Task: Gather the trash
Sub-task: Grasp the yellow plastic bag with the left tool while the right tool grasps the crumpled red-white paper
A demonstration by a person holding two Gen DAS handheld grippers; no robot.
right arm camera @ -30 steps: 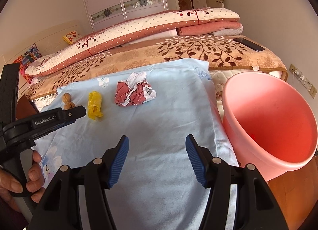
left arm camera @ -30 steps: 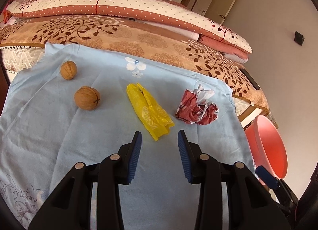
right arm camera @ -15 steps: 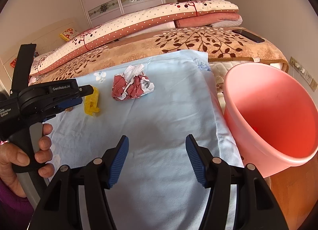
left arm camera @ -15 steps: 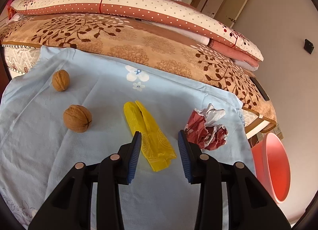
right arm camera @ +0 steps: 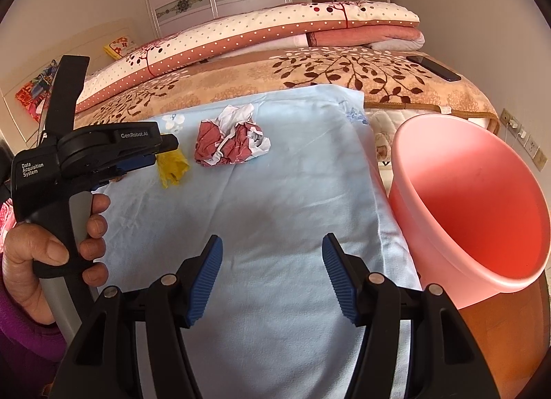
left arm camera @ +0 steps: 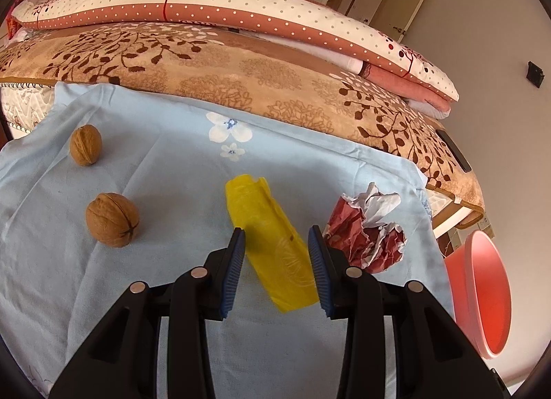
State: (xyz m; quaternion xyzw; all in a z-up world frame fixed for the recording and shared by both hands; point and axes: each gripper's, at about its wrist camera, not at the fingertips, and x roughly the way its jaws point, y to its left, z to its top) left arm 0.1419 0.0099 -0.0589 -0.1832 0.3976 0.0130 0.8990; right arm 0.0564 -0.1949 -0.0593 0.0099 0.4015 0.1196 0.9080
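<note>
A yellow plastic wrapper (left arm camera: 272, 240) lies on the light blue cloth (left arm camera: 165, 164). My left gripper (left arm camera: 276, 238) is open, its jaws on either side of the wrapper's near half. A crumpled red and white paper ball (left arm camera: 366, 230) lies just right of it. In the right wrist view the left gripper (right arm camera: 162, 147) hovers over the yellow wrapper (right arm camera: 172, 166), with the paper ball (right arm camera: 230, 142) to its right. My right gripper (right arm camera: 271, 247) is open and empty above bare cloth. A pink bin (right arm camera: 482, 206) stands at the right beside the bed.
Two walnuts (left arm camera: 112, 220) (left arm camera: 85, 144) lie on the cloth at the left. Folded quilts and a brown leaf-pattern blanket (left arm camera: 241, 64) rise behind the cloth. A black phone (right arm camera: 434, 68) lies on the blanket at the far right. The pink bin also shows in the left wrist view (left arm camera: 482, 299).
My left gripper has moved forward and down so its open jaws now straddle the yellow wrapper. My right gripper has barely moved.
</note>
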